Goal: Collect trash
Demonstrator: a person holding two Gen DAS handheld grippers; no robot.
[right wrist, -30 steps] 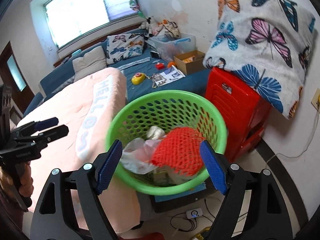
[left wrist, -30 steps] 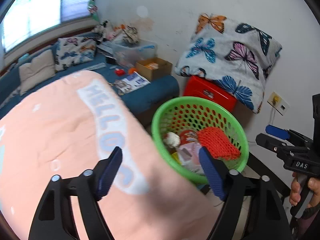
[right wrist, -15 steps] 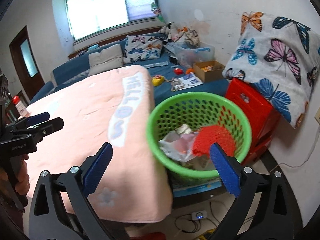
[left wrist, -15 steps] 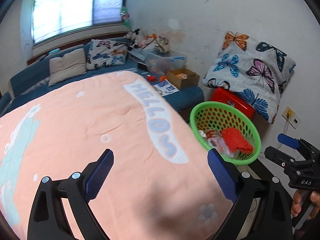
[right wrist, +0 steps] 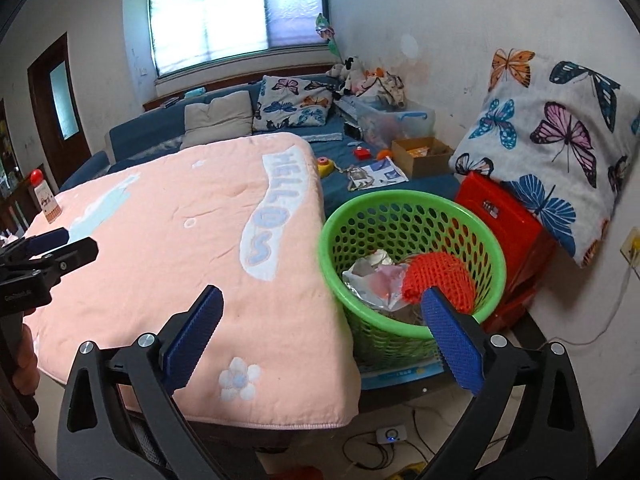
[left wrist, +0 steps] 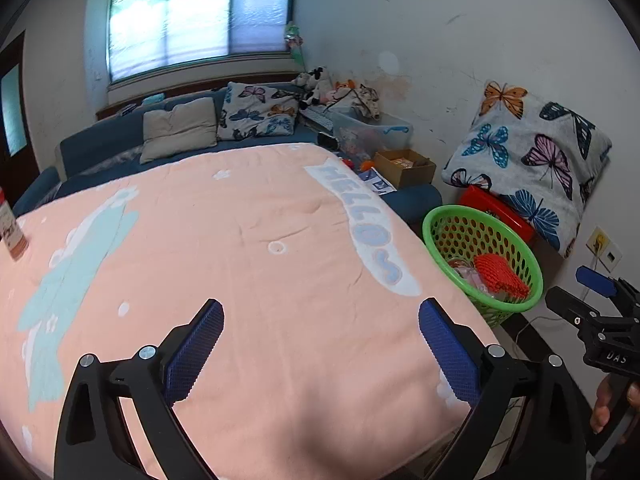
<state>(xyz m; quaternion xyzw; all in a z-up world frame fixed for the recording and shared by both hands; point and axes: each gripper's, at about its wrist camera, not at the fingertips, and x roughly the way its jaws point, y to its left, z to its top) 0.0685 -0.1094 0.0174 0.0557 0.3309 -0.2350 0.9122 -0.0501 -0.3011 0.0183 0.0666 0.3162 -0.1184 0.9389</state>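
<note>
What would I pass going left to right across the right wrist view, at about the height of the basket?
Left tool → pink blanket → green basket holding an orange net → red stool → butterfly pillow.

both wrist views overlook pink blanket [left wrist: 256,248], green basket [right wrist: 412,216].

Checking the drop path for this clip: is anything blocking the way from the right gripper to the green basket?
Nothing visible does. The right gripper is open and empty, the green basket is beside the pink blanket, its mouth uncovered, with the red mesh and wrappers inside.
</note>
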